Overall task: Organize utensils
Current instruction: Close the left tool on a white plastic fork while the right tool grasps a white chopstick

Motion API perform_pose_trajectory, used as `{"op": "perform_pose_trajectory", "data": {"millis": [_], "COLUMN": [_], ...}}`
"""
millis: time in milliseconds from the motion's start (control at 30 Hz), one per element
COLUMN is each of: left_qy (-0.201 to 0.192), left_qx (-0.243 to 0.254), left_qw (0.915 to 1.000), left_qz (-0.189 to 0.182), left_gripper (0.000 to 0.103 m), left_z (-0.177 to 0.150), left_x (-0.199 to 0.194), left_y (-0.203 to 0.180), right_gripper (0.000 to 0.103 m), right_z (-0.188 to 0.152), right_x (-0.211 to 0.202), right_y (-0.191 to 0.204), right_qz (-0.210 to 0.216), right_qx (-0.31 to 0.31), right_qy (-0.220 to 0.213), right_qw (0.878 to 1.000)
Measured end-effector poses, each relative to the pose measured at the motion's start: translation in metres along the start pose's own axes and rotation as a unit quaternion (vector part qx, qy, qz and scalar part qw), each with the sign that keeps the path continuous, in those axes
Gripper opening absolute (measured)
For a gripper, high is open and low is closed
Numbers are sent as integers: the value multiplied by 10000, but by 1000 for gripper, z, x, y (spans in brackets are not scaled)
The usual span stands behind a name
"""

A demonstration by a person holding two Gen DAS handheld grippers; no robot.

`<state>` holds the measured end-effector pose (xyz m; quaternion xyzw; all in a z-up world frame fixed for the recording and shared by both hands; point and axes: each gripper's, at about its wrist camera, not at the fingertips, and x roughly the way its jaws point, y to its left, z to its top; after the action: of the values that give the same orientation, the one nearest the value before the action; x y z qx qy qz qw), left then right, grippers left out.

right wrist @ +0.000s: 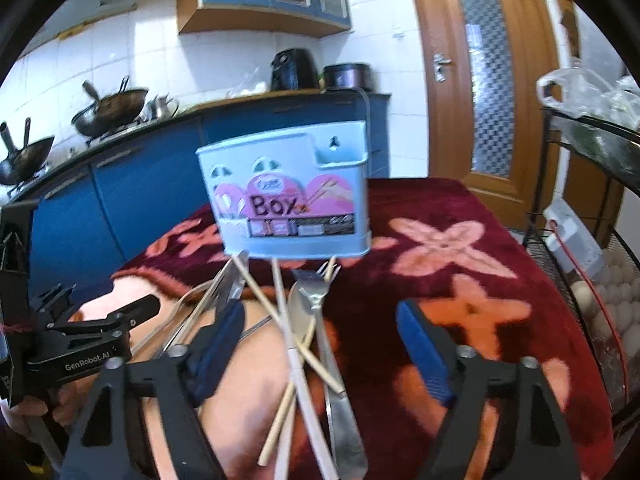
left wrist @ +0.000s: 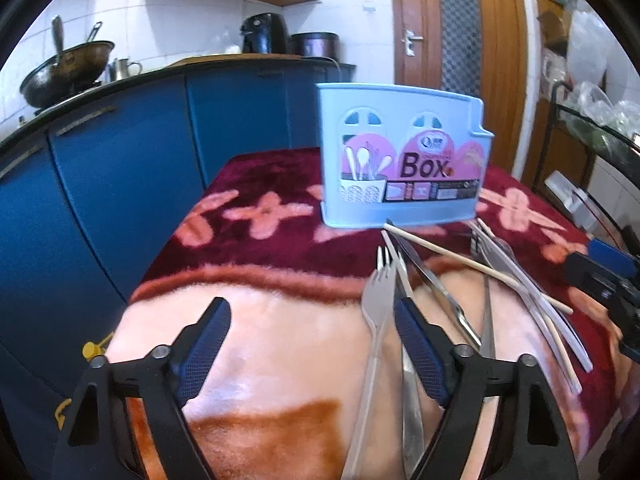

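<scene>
Black fingers with blue pads frame each wrist view. Left gripper (left wrist: 312,320): jaws spread wide and holding nothing; its right pad (left wrist: 420,354) lies just beside the handle of a pale fork (left wrist: 378,300), whose tines point toward the box. Right gripper (right wrist: 320,320): jaws likewise spread wide and holding nothing, hovering above the pile of utensils.

Utensils lie loose on a plush blanket (left wrist: 260,340) patterned in dark red, peach and orange. Right wrist view: a metal fork (right wrist: 318,286) lies over a spoon (right wrist: 300,312), crossed by wooden chopsticks (right wrist: 280,308) and a white handle (right wrist: 298,364); further flat metal pieces (right wrist: 224,288) sit at the left of the pile. Left wrist view: a chopstick (left wrist: 472,262) lies slantwise across several knives (left wrist: 424,268).

A light blue utensil box (left wrist: 404,156) with a pink "Box" label stands upright on the blanket just beyond the pile; the tips of the nearest utensils reach its base.

Background: blue cabinets (left wrist: 120,184), woks (right wrist: 112,110) on the counter, and a wooden door (right wrist: 488,76).
</scene>
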<state>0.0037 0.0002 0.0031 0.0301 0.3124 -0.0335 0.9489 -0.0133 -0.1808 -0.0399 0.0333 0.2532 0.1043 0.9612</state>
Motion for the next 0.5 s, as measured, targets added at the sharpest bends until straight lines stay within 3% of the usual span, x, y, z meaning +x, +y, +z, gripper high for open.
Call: {"op": "perform_pose_trajectory", "data": {"millis": [100,233,333,400,500], "left_qy": [103,367,503,571,748], "left_qx": [69,137,274,362,366], "left_qw": [9998,9980,9967,9960,9945], "left_qz": [-148,-495,-582,-581,-638], "left_gripper": [74,64,62,61,49], "left_z": [1,6,8,10,14], "left_x": [1,9,17,23,34], "left_y": [0,-3,-10,-15,-17], "right_gripper": [63,61,59,54,40], "right_z": [1,4,7,9,10], "right_x": [7,14,20,25,35], "right_y": [4,8,7,6,5], "right_qz": [122,176,262,291,337], "right_qx": [-91,-184,-212,-229,-238], "right_qy": [186,353,486,588,808], "right_qw": [9997,9991,9982,9976,9959]}}
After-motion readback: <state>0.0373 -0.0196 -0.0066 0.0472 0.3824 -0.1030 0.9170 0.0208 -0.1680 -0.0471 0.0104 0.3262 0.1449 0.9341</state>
